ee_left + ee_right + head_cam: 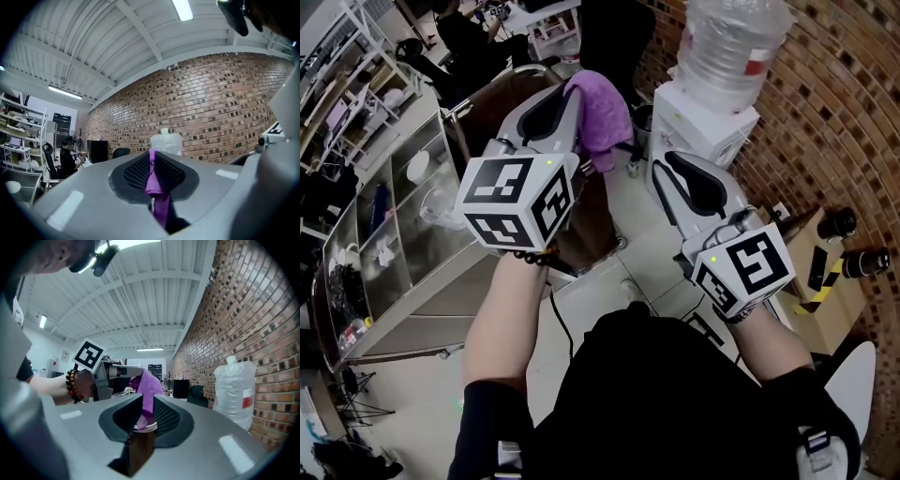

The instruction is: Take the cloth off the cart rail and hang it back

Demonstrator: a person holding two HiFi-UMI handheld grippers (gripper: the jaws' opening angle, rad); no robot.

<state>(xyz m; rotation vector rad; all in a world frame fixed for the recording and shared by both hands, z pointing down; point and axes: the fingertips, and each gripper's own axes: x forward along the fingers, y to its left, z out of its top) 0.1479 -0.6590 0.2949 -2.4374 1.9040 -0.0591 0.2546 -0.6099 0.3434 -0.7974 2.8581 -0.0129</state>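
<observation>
The cloth [602, 112] is purple and sits bunched at the tip of your left tongs [567, 101], draping off the far side of the tip. In the left gripper view, a narrow fold of it is pinched between the two dark pads and runs from their tips back toward the throat. Your left tongs are clamped on it. The cloth is off the rail and up in the air, and only that grip carries it.

Your right tongs [667, 161] are beside the left pair and a little nearer to you. Their tip is apart from the cloth, not touching it. Their jaws stand apart with a clear gap and grip nothing. In the right gripper view, the cloth shows through that gap, but it hangs beyond the jaws from the left pair's tip. Low in the same gap there is something brown with a pale rim, and I cannot tell what it is.

Below and between the two pairs is the brown cart [586, 225]. Beyond your right tongs stands a white dispenser [698, 127] with a clear water jug [731, 42] on top. The brick wall [834, 122] runs on the outer side of that pair. On the outer side of your left tongs is a steel shelf unit [412, 216].
</observation>
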